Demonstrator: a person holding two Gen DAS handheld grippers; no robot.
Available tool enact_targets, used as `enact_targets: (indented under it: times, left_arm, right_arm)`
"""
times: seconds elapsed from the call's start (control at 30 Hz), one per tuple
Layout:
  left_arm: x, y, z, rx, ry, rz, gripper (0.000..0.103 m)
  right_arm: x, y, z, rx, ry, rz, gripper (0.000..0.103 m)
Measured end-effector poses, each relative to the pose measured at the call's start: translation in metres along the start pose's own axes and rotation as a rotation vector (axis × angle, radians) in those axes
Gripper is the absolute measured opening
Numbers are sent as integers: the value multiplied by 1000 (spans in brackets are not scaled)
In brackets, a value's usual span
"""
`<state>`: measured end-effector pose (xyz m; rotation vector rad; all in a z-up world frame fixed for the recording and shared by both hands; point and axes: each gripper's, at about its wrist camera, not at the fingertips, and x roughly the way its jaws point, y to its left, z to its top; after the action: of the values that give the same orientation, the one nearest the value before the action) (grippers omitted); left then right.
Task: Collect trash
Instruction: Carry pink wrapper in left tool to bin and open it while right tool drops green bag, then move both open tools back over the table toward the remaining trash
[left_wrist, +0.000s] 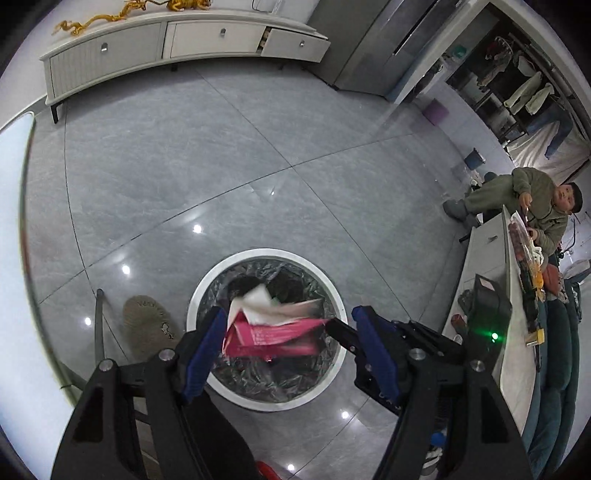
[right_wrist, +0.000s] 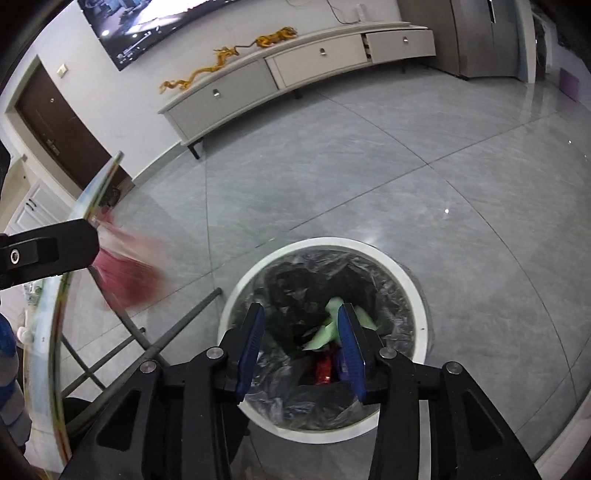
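A round bin (left_wrist: 266, 253) with a white rim and a black liner stands on the floor below both grippers. My left gripper (left_wrist: 290, 314) has its jaws wide apart. A pink and white packet (left_wrist: 266, 334) lies blurred between them, its left end at the left pad and its right end short of the right pad. In the right wrist view the same packet (right_wrist: 133, 273) is a pink smear past a left gripper finger (right_wrist: 48, 251). My right gripper (right_wrist: 299, 308) hangs open over the bin (right_wrist: 332, 242), nothing between its pads. Green paper (right_wrist: 328, 328) and a red wrapper (right_wrist: 324, 369) lie inside.
A glass table edge (right_wrist: 55, 332) and its dark leg (right_wrist: 184, 321) run close on the left. A beige slipper (left_wrist: 147, 325) shows beside the bin. A person (left_wrist: 532, 206) sits at right by a cluttered low table (left_wrist: 517, 295). A long white cabinet (left_wrist: 166, 40) lines the far wall.
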<state>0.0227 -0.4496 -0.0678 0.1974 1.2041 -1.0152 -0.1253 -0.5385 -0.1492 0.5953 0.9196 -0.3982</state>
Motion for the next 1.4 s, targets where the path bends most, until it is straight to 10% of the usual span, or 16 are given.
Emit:
enact_targets:
  times: [0.6,1.4]
  left_arm:
    - [-72,-2,-34,34,-150,29,71]
    - [-247,136,-197,-170,-430,348,71]
  right_arm:
    - [-72,-5,-9,6,-117,-33,44]
    - [-146,195,-35,-381,-158,129,51]
